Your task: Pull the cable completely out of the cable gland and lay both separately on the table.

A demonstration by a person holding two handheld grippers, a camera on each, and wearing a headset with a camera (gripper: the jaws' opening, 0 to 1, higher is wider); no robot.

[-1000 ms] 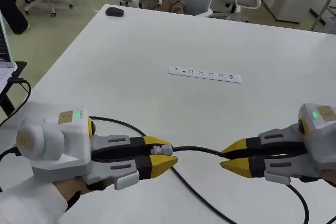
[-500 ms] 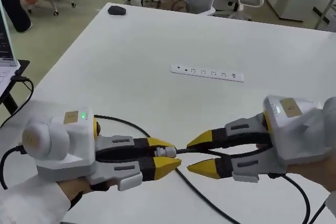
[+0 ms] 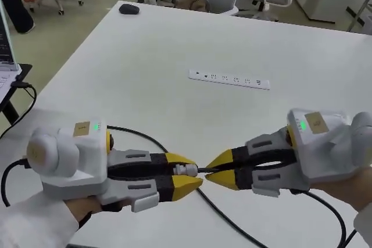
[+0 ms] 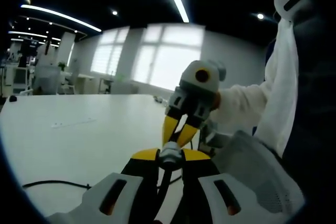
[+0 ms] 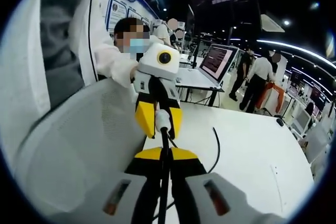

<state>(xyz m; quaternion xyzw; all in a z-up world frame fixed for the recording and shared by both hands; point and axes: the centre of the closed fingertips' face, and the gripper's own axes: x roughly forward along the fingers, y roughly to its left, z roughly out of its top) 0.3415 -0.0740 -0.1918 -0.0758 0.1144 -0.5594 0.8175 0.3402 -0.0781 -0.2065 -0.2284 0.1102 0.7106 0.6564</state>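
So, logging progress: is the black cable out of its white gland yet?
In: the black cable runs straight into the white plastic cable gland held by the left gripper.

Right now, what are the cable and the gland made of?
Cable: looks like a rubbery plastic sheath, black and matte; it bends in soft curves. Gland: probably hard plastic, pale grey-white with a slight sheen, but it is too small to rule out metal.

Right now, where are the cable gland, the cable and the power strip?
cable gland (image 3: 186, 169), head view, its pale body.
cable (image 5: 165, 141), right gripper view, black stretch below the gland.
power strip (image 3: 229, 79), head view, its middle.
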